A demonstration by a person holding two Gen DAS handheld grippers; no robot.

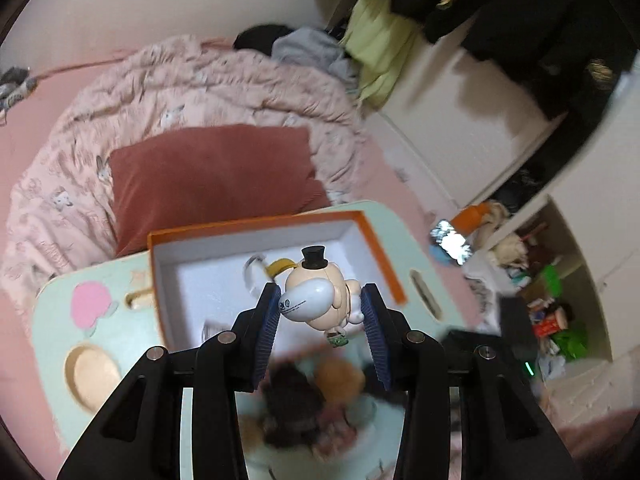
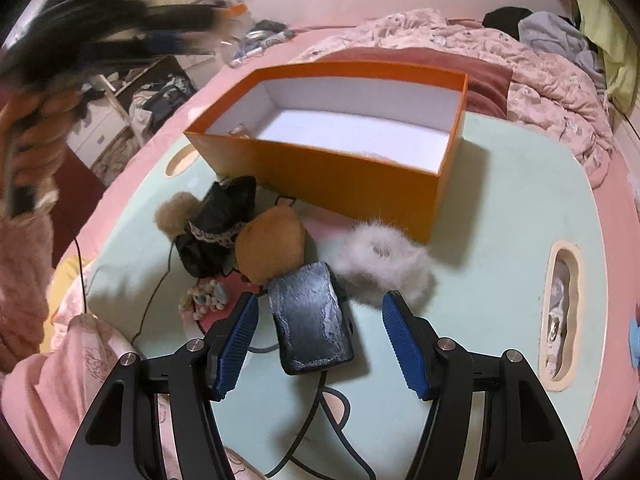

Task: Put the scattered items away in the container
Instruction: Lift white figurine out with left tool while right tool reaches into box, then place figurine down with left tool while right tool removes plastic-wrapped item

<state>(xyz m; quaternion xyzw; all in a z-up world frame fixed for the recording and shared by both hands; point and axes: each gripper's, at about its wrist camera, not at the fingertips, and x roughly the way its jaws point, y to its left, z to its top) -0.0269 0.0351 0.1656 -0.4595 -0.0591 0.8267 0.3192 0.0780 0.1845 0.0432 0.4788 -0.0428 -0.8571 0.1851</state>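
Observation:
My left gripper point(image 1: 320, 300) is shut on a cream toy figure point(image 1: 320, 296) with a black top hat and holds it above the open orange box point(image 1: 382, 252), whose inside is white. The box also shows in the right wrist view point(image 2: 320, 172). My right gripper point(image 2: 320, 308) is open, low over the mint table, with a dark scuffed case point(image 2: 310, 320) between its fingers. Beside it lie a white fluffy piece point(image 2: 384, 256), a tan plush point(image 2: 272, 252), a black lace pouch point(image 2: 216, 228) and a bead string point(image 2: 204, 300).
The mint tray table point(image 2: 520, 200) stands on a pink bed with a rust cushion point(image 1: 208, 176) and a crumpled quilt point(image 1: 200, 80) behind the box. A black cable point(image 2: 320, 432) runs under the right gripper. Shelves with clutter point(image 1: 552, 304) stand to the right.

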